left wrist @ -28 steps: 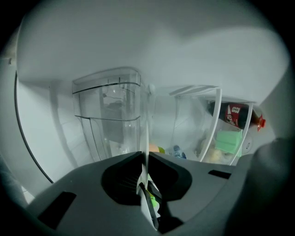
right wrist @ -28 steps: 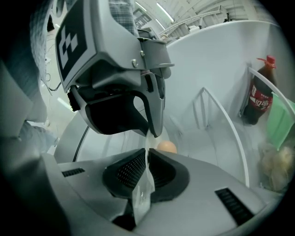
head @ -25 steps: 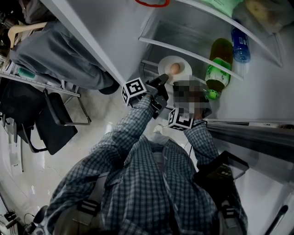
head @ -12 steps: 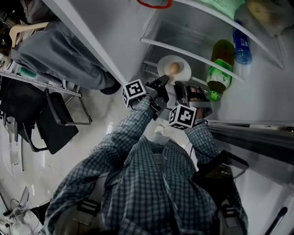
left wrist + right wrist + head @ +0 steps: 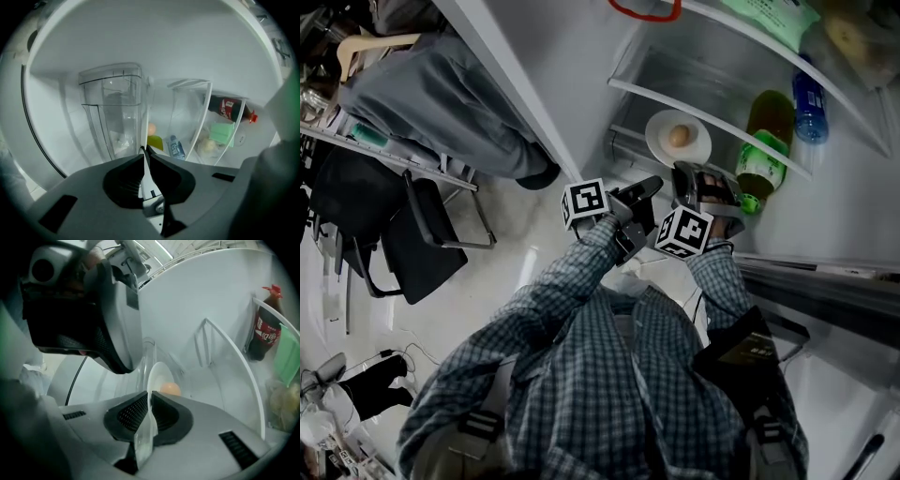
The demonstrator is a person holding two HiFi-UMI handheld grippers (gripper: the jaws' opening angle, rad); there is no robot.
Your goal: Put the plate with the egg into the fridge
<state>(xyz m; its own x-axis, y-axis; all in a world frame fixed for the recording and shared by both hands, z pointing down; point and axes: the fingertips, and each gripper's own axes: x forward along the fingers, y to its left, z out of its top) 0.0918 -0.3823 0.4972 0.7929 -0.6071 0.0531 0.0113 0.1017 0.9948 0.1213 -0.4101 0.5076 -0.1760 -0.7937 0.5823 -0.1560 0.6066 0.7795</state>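
Holding plate by its rim in clamped right gripper, egg aboard, just below fridge shelf; left gripper closed, empty. Likely to tilt on single-edge hold, rolling egg off, or clip shelf

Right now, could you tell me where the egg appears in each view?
Head view: egg upper right of centre, on plate.
Left gripper view: egg near centre, above left tool.
Right gripper view: egg at centre, above right tool.
Landmark: cola bottle, right in both gripper views.
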